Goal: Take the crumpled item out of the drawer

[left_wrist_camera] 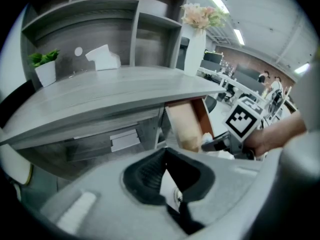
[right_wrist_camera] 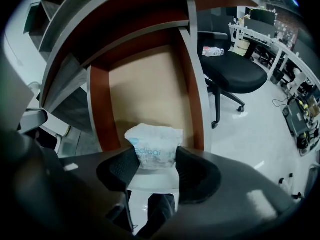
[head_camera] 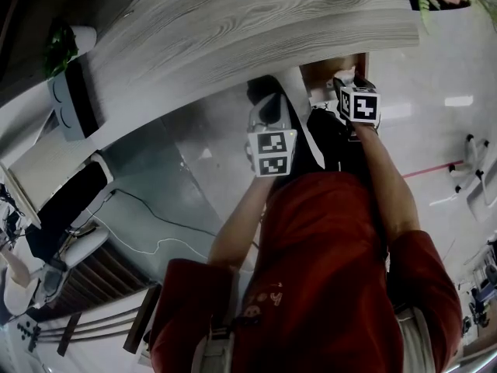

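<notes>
**A:** What was the left gripper (left_wrist_camera: 165,154) doing?

**B:** It hung idle off the counter (left_wrist_camera: 115,91)'s right end with its jaws together and empty, probably to leave room.

**A:** And the right gripper (right_wrist_camera: 157,157)?

**B:** It reached down into the open drawer (right_wrist_camera: 145,89), jaws narrowed onto the crumpled white packet (right_wrist_camera: 152,139). The packet lay inside, near the drawer's front edge, and looked pinched ready for lifting.

Left forearm (head_camera: 237,224) and right forearm (head_camera: 388,183) stretch forward side by side, both grippers tipped downward. Left gripper (left_wrist_camera: 165,153) has its jaws together at the tips, nothing between. Right gripper (right_wrist_camera: 157,159) pads press both sides of the crumpled packet (right_wrist_camera: 154,143).
</notes>
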